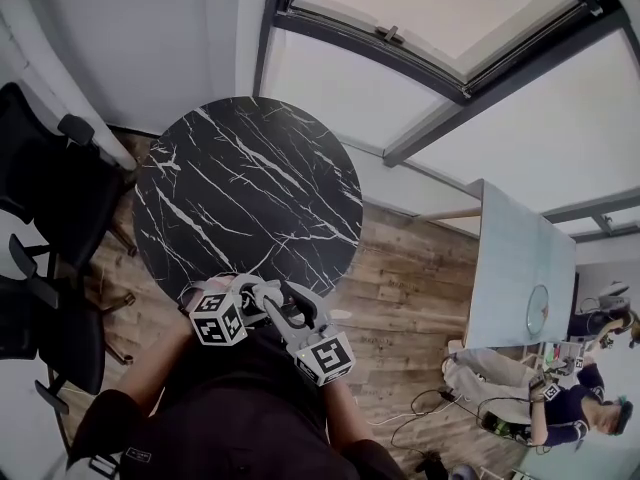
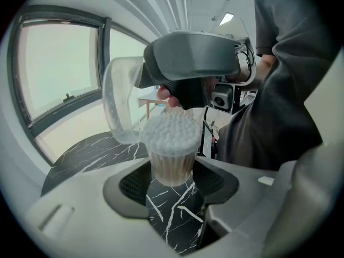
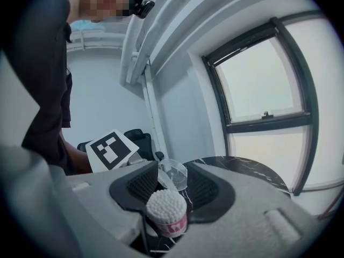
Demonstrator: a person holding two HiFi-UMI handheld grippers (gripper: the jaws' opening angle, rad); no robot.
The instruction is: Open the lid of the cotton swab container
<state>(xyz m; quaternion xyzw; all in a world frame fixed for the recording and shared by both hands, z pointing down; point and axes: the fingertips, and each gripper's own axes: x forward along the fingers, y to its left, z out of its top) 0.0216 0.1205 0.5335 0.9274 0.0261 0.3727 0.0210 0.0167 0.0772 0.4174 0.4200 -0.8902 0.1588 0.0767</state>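
Observation:
The cotton swab container [image 2: 171, 149] is a small clear cup packed with white-tipped swabs, with its top uncovered. My left gripper [image 2: 172, 179] is shut on its lower body and holds it above the table. The clear domed lid [image 2: 119, 106] stands tilted up beside the cup's rim. In the right gripper view the lid [image 3: 174, 174] sits between the pads of my right gripper [image 3: 173, 184], which is shut on it, with the cup [image 3: 167, 214] just below. In the head view both grippers [image 1: 240, 303] [image 1: 278, 308] meet at the table's near edge and hide the cup.
A round black marble table [image 1: 250, 188] lies under the grippers. Black office chairs [image 1: 50, 198] stand to its left. A grey table [image 1: 520, 268] and another person [image 1: 570, 408] are off to the right on the wood floor.

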